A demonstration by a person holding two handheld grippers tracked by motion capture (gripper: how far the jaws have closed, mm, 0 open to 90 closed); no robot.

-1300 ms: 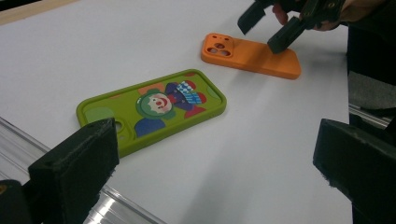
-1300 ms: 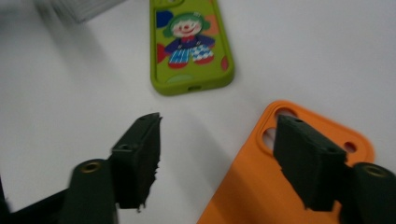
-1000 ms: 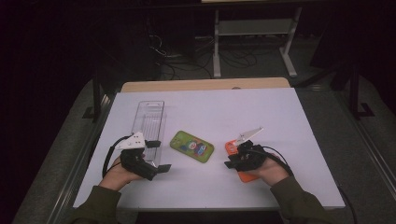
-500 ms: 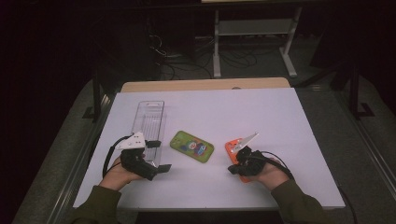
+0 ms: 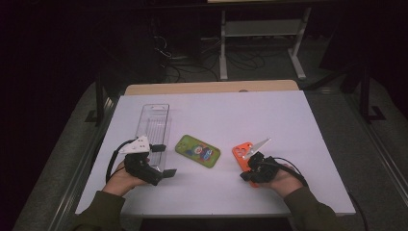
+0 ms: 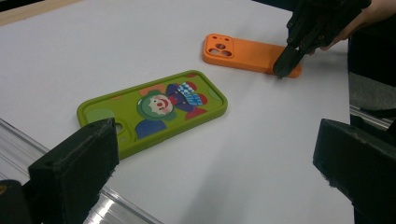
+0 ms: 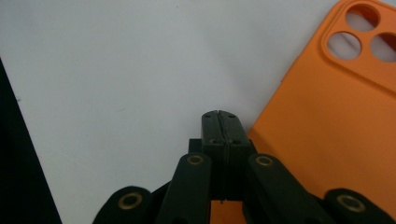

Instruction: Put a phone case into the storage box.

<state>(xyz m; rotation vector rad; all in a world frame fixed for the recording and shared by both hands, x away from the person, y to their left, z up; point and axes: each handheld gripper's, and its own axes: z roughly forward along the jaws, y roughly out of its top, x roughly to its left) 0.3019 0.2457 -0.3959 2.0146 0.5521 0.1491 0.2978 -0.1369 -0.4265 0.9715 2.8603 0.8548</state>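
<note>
Drawn back to the orange phone case's (image 5: 244, 155) near edge, the right gripper (image 5: 246, 176) has clenched its jaws empty, open table (image 5: 288, 120) beyond.

A green clown-print phone case (image 5: 197, 151) lies beside a clear tray (image 5: 153, 126) (seemingly empty).

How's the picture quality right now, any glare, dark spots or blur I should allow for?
High view: white table evenly lit, room behind nearly black, clear tray faint. Left gripper view: green phone case and orange phone case sharp, near tongs soft. Right gripper view: sharp, no glare, dark band at left edge.
</note>
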